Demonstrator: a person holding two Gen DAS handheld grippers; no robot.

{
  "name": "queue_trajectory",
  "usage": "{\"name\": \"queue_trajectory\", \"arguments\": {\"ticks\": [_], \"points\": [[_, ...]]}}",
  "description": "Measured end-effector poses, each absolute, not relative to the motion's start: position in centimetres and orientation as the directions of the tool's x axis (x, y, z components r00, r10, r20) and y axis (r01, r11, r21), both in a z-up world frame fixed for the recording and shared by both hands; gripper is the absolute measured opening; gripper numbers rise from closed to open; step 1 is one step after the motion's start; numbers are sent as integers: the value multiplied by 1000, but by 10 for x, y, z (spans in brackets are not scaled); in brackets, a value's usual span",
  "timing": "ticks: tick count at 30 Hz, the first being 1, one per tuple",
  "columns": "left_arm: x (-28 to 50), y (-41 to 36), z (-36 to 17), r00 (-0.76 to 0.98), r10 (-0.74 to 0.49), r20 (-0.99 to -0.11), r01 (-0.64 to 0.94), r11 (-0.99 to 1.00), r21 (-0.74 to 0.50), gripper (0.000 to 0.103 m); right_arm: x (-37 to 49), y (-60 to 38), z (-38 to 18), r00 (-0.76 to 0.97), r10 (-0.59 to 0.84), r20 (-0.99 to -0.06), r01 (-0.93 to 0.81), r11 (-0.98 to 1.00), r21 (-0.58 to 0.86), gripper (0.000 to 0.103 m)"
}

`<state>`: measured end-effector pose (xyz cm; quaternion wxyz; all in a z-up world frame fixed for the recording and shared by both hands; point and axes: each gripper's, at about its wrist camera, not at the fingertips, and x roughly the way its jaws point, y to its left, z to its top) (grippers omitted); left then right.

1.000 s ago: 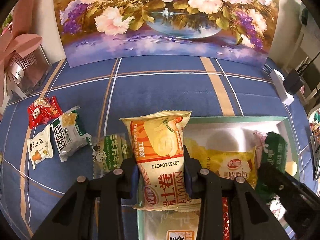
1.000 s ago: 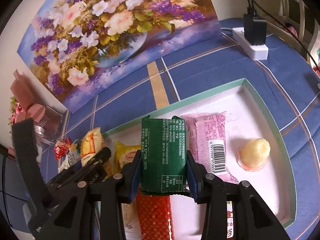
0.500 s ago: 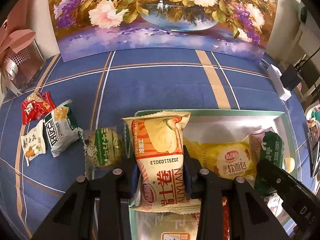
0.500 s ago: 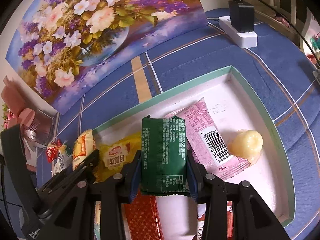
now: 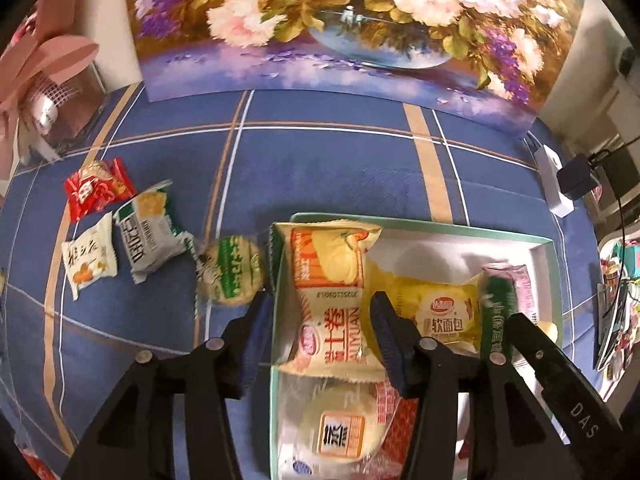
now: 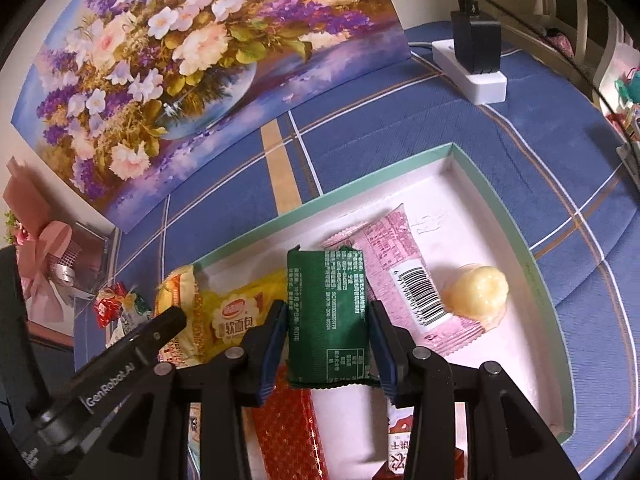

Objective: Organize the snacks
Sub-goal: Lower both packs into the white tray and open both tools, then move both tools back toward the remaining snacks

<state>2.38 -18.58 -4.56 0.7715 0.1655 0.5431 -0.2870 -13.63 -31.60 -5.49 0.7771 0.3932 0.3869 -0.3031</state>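
Left gripper [image 5: 322, 330] spread apart, jaws just opened, pads clear of the orange-and-cream roll packet [image 5: 334, 300] lying between them. Packet down inside the green-rimmed box [image 5: 420, 222], at its left end, top edge leaning on the far-left corner of the rim. Just right of it in the box: a yellow bread packet [image 5: 440, 312]. Nearer the camera, under the jaws: a round bun in clear wrap [image 5: 340, 428] on a red packet [image 5: 402, 412].

Right gripper [image 6: 328, 340] with the dark green packet [image 6: 326, 316] between its blue pads (jaws just eased slightly wider; left pad against the packet's edge, a thin gap showing at the right pad, so grip or release cannot be told). Green packet held upright over the middle of the box, printed back toward the camera. Behind and right of it: a pink packet with a barcode [image 6: 400, 272] flat on the white floor, then a pale yellow jelly cup [image 6: 478, 290] further right.

Outside the box, on the blue checked cloth [image 5: 320, 168] to the left: a round green-and-white packet [image 5: 230, 272] just beside the rim, then a green-and-white wrapper [image 5: 150, 230], a white packet [image 5: 90, 262] and a red packet [image 5: 98, 190] further left. Flower painting [image 5: 340, 20] propped along the far edge.
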Motion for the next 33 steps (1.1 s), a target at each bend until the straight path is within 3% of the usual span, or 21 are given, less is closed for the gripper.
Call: {"name": "queue_trajectory", "arguments": {"ticks": [7,10,14,18,25,27,30,31,33], "points": [[27,-177,-26,259,-279,-925,590,804,-78,53,-142,-313,-33,529,-196,-826,770,518,371,44],[31,-170,-21,273,-273,-922,558,826,-80,69,-144,-310,-25,530,-210,-821,770,526,362,44],[34,-160,-23,268,-264,-927,514,853,-94,70,-144,-306,-18,519,-222,-825,772,536,342,53],[36,-152,-25,277,-250,-928,478,874,-92,70,-141,-300,-16,507,-227,-832,769,554,318,55],[38,-149,-39,278,-202,-939,456,888,-56,77,-138,-293,-18,492,-229,-840,767,571,293,74],[39,-148,-42,279,-186,-942,449,893,-44,77,-135,-292,-22,487,-223,-844,762,580,287,75],[40,-145,-45,295,-170,-940,440,898,-25,83,-133,-291,-28,487,-217,-846,757,588,285,92],[40,-145,-46,302,-165,-939,438,899,-17,89,-132,-291,-29,487,-218,-846,757,589,284,100],[41,-144,-46,313,-158,-936,436,900,-6,91,-131,-290,-30,487,-221,-845,755,593,280,103]]}}
